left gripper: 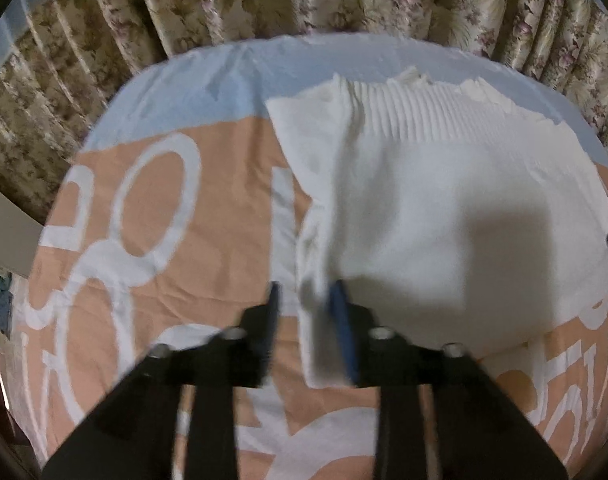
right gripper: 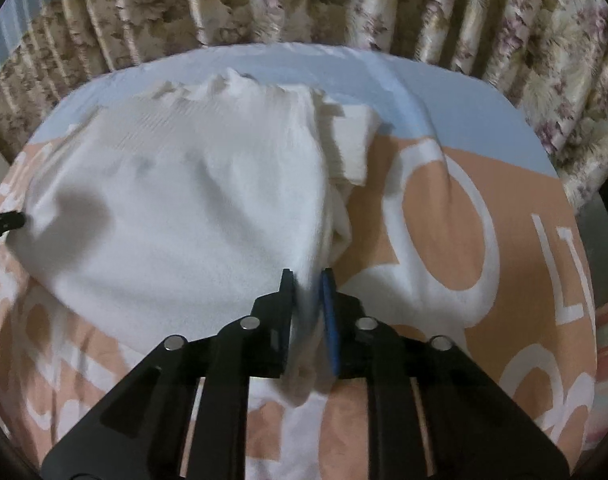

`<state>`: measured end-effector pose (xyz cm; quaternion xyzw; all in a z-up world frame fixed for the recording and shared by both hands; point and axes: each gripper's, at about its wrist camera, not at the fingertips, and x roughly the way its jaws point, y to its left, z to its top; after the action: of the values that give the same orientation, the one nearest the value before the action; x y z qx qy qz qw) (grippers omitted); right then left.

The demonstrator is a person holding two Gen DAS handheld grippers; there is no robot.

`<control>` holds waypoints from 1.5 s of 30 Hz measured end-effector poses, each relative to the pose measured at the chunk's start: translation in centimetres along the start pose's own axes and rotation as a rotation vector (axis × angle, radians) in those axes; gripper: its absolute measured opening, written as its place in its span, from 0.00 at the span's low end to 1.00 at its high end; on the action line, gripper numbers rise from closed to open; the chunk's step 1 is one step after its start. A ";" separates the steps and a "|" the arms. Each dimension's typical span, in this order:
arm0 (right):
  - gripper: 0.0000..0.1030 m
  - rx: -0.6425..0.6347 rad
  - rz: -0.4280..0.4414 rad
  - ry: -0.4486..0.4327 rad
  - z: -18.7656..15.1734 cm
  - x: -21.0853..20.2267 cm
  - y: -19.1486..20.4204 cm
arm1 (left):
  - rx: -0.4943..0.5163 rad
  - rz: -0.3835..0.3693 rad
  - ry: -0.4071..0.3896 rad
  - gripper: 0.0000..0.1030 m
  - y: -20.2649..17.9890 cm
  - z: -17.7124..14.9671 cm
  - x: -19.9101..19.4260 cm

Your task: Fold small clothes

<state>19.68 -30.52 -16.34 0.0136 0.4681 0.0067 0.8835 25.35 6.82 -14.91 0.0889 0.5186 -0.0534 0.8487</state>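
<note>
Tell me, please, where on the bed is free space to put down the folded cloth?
Free: the sheet left of the white garment, and the sheet right of it in the right wrist view. Crowded: the middle, under the garment, where the left gripper and right gripper hold it.
</note>
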 end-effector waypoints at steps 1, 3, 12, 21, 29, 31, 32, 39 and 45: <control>0.25 0.001 0.008 -0.017 0.1 -0.6 0.0 | 0.006 0.017 -0.016 0.40 0.0 0.1 -0.5; 0.32 0.004 0.029 -0.068 0.6 -1.6 0.1 | 0.014 0.042 -0.041 0.48 0.0 0.6 -1.3; 0.46 -0.108 0.106 -0.176 6.0 1.9 5.9 | 0.173 -0.048 -0.159 0.62 -6.6 6.6 -0.5; 0.45 -0.216 0.097 -0.118 8.8 7.2 9.6 | 0.168 -0.108 -0.130 0.70 -8.2 10.9 6.0; 0.50 -0.190 0.014 -0.122 10.3 9.2 5.4 | 0.140 -0.098 -0.154 0.75 -6.7 10.5 6.2; 0.50 -0.169 0.045 -0.110 10.7 9.5 4.7 | 0.147 -0.081 -0.162 0.75 -6.9 10.4 6.2; 0.50 -0.175 0.042 -0.110 10.7 9.4 4.8 | 0.148 -0.079 -0.164 0.75 -7.0 10.4 6.2; 0.53 -0.153 0.149 -0.163 9.0 4.6 5.3 | 0.159 -0.028 -0.170 0.74 -6.6 9.0 3.1; 0.55 -0.171 0.196 -0.091 3.5 1.7 6.7 | 0.173 -0.080 -0.109 0.74 -6.9 3.2 0.7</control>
<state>23.54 -23.82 -15.56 -0.0159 0.4216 0.1321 0.8970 27.19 -0.59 -14.73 0.1379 0.4683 -0.1364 0.8620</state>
